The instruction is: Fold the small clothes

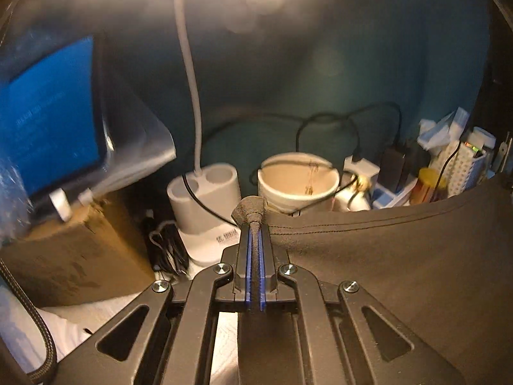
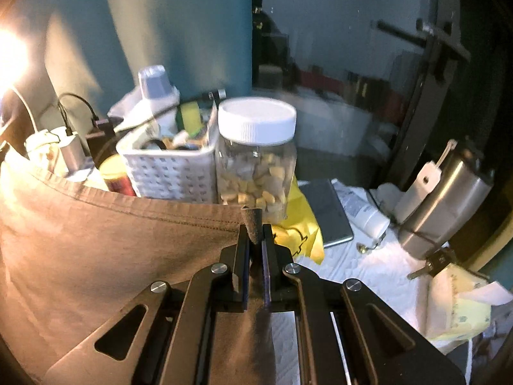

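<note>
- Garment (image 1: 400, 256), dark and small, is hanging stretched between both grippers, lifted in front of the teal wall (image 1: 288, 80).
- Left gripper (image 1: 255, 224) is pinching one corner, cloth bunching out past its closed fingertips; the stitched hem (image 1: 368, 223) is running off to the right.
- Right gripper (image 2: 256, 227) is clamping the opposite corner, hem (image 2: 144, 210) sagging away to the left.
- Clutter is crowding just behind the hem: paper cup (image 1: 298, 179), white basket (image 2: 166, 166), plastic jar (image 2: 256, 157).
- White cloth-covered table (image 2: 368, 266) is showing to the right, with a steel flask (image 2: 442, 199) near its edge.
</note>
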### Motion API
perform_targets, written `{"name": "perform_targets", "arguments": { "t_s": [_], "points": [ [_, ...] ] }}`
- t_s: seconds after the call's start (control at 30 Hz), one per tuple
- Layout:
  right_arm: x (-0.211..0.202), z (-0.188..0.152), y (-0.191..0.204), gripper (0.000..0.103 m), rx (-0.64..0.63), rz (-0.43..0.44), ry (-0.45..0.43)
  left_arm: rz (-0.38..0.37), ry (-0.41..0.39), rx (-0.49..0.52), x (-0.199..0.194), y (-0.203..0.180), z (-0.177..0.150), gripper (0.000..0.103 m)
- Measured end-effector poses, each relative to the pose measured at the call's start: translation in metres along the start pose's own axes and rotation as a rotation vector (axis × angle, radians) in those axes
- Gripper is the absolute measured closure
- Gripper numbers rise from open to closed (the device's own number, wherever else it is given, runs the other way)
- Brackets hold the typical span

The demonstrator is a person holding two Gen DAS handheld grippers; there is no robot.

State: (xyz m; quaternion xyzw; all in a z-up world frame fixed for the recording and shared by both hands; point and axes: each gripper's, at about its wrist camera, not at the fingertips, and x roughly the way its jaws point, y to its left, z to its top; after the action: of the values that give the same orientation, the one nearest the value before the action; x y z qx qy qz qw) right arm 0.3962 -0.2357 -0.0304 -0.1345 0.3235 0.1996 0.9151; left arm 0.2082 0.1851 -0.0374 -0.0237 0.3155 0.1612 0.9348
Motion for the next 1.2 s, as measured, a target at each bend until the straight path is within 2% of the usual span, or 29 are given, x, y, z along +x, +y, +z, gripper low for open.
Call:
{"name": "perform_targets", "arguments": {
  "t_s": [0.33,0.4,0.43,0.47,0.5,0.57,0.6,0.67,0.93,1.07,1.2],
  "points": [
    [0.021,-0.016,0.007,0.095,-0.018,-0.048,0.076,0.053,0.126,-0.003,0.02,0.003,-0.016,0.099],
    [0.015,-0.016,0.008,0.079,-0.024,-0.053,0.077,0.061,0.138,-0.015,0.016,0.007,-0.018,0.099],
    [0.012,-0.017,0.007,0.064,-0.02,-0.056,0.076,0.06,0.138,-0.023,0.012,0.009,-0.019,0.099],
    [0.007,-0.018,0.005,0.056,-0.007,-0.056,0.072,0.055,0.138,-0.032,0.007,0.012,-0.021,0.099],
    [0.003,-0.019,0.005,0.056,0.002,-0.055,0.071,0.053,0.137,-0.037,0.003,0.013,-0.021,0.096],
    [-0.006,-0.023,0.001,0.056,0.02,-0.057,0.073,0.049,0.125,-0.053,-0.009,0.016,-0.023,0.077],
    [-0.011,-0.025,0.001,0.056,0.025,-0.06,0.074,0.043,0.116,-0.064,-0.016,0.018,-0.024,0.062],
    [-0.022,-0.031,-0.002,0.056,0.04,-0.062,0.076,0.035,0.094,-0.089,-0.033,0.021,-0.028,0.056],
    [-0.067,-0.063,-0.002,0.056,0.09,-0.059,0.085,-0.011,0.11,-0.131,-0.081,0.026,-0.057,0.055],
    [-0.092,-0.085,-0.008,0.056,0.151,-0.067,0.08,-0.056,0.148,-0.197,-0.096,0.028,-0.084,0.055],
    [-0.116,-0.113,-0.013,0.056,0.197,-0.071,0.088,-0.078,0.177,-0.206,-0.11,0.023,-0.106,0.055]
  ]
}}
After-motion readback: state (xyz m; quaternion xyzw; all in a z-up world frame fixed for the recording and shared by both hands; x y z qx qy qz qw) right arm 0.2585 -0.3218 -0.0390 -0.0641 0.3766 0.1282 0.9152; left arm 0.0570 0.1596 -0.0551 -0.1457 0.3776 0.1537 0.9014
